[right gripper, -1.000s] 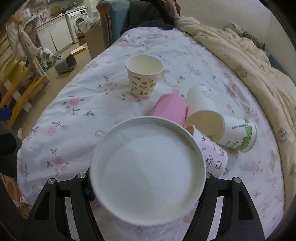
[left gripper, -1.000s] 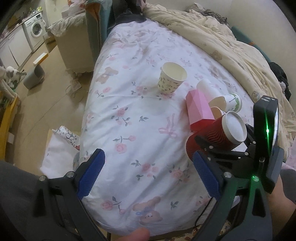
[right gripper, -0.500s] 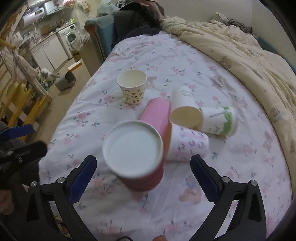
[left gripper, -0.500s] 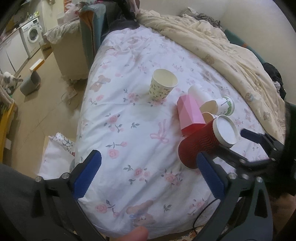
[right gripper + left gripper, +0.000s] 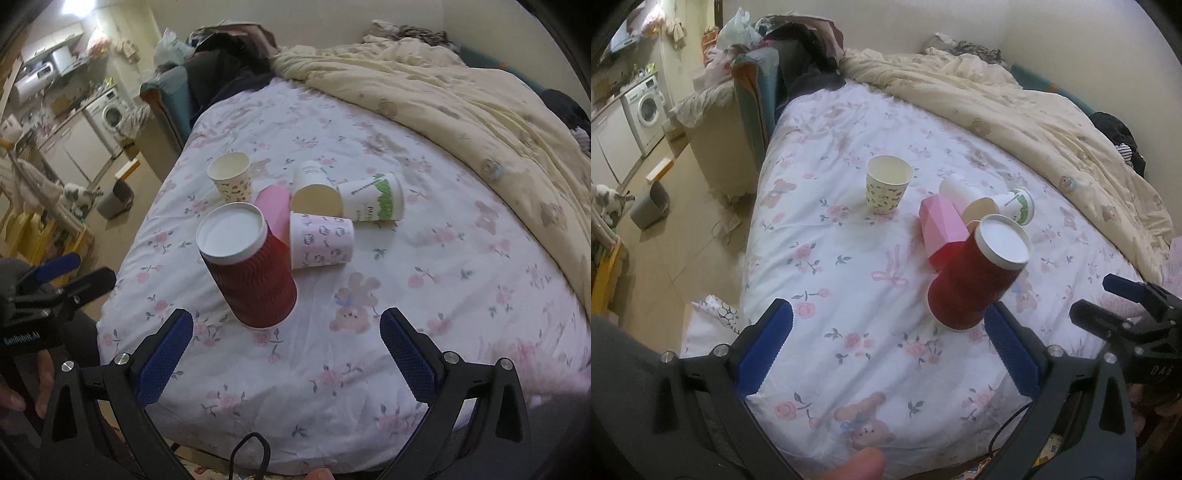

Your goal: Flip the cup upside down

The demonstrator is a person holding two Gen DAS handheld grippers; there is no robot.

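Note:
A red ribbed paper cup (image 5: pixel 975 280) stands upside down on the flowered bedsheet, white base up, leaning a little; it also shows in the right wrist view (image 5: pixel 247 266). My left gripper (image 5: pixel 886 350) is open and empty, pulled back from the cup toward the bed's front edge. My right gripper (image 5: pixel 282 354) is open and empty, just in front of the cup. Each gripper shows at the edge of the other's view.
Behind the red cup lie a pink cup (image 5: pixel 275 210), a cartoon-print cup (image 5: pixel 321 240), a plain white cup (image 5: pixel 314 188) and a green-print cup (image 5: pixel 373 199), all on their sides. A patterned cup (image 5: pixel 888 188) stands upright. A cream quilt (image 5: pixel 1015 107) covers the far right.
The right gripper let go of the red cup, which now stands upside down on the bed. Both grippers have drawn back from it.

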